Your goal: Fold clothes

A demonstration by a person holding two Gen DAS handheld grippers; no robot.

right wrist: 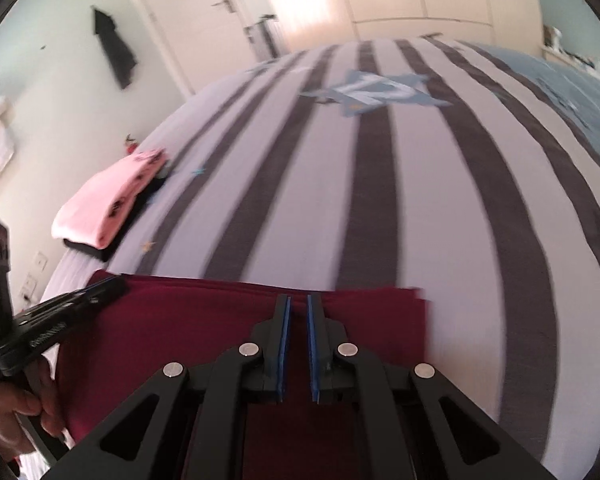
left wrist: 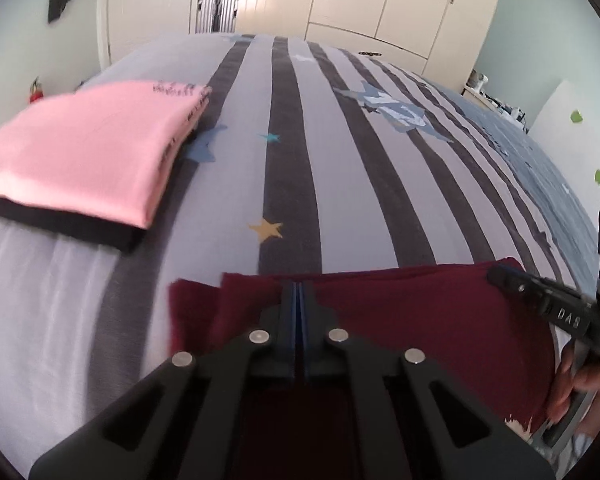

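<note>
Two garments, a pink one [left wrist: 80, 148] stacked on a black one [left wrist: 60, 224], are already folded on the bed [left wrist: 340, 184], while the maroon garment [right wrist: 228, 320] is seemingly pinched by the closed left tongs [left wrist: 299, 292], right tongs [right wrist: 298, 312] slightly parted.

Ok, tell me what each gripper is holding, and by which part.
The left gripper is closed at the far folded edge of the maroon garment, though no cloth shows between the pads. The right gripper is open above the same edge, holding nothing.
</note>
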